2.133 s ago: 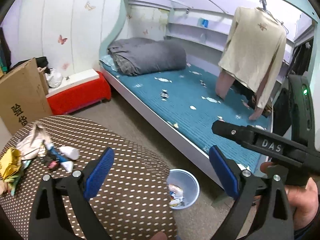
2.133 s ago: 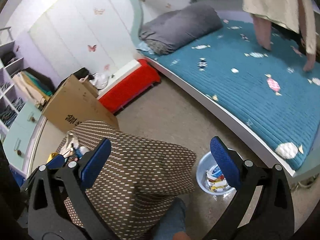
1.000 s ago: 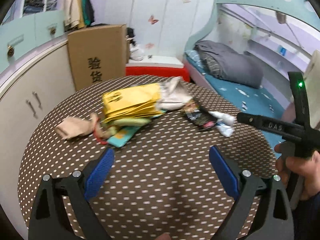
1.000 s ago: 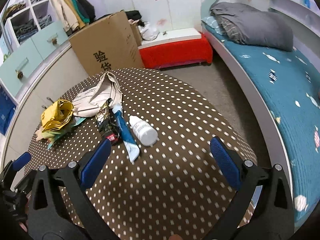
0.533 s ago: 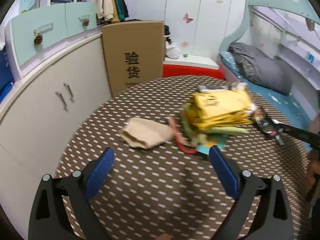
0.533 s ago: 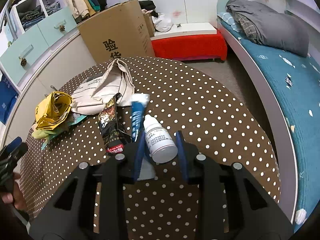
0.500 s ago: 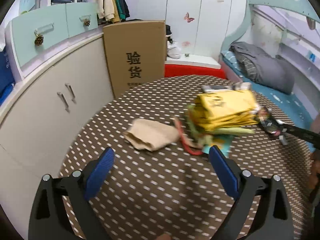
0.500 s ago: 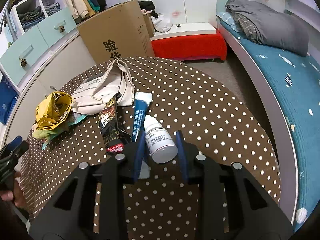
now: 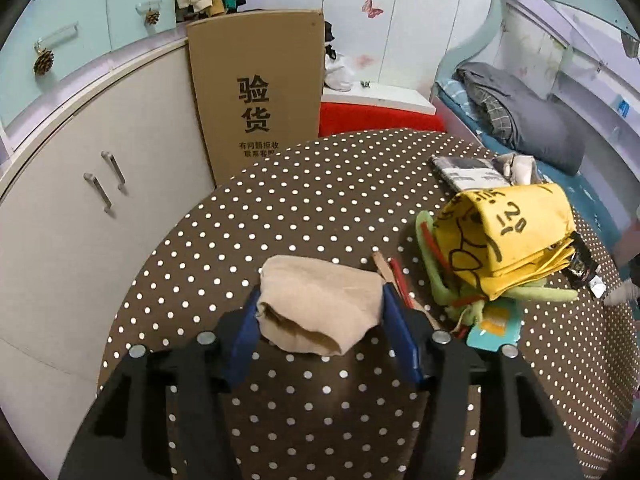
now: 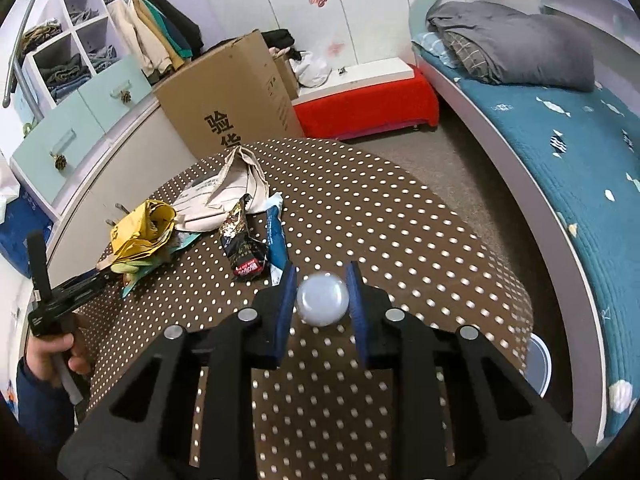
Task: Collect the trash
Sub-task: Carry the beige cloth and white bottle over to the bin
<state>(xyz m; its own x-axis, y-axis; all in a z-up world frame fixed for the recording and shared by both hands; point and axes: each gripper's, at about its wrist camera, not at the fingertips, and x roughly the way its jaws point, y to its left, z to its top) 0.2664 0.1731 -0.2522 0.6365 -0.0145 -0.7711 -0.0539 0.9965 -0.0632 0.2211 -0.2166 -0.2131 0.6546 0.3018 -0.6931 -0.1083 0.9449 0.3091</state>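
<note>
A tall cardboard box (image 9: pixel 260 84) printed with the large characters 验货 stands behind a polka-dot bench (image 9: pixel 320 208) where the left gripper (image 9: pixel 320 320) is clamped on a crumpled beige paper bag (image 9: pixel 318 306) near the bench's front edge. To its right lies a folded yellow bag (image 9: pixel 508 236) with black hand-drawn marks that seem to read "20", over green strips and a teal card, with a printed newspaper (image 9: pixel 466 170) behind it. The right wrist view adds what the left cannot: the right gripper (image 10: pixel 322 300) is closed on a small white bottle (image 10: pixel 323 299), seen end-on above the bench, with a dark snack wrapper (image 10: pixel 240 240) and a blue tube (image 10: pixel 276 240) lying side by side just beyond, and a blue bin (image 10: pixel 538 364) on the floor beside the bed (image 10: pixel 560 152); writing on these is too small to read.
</note>
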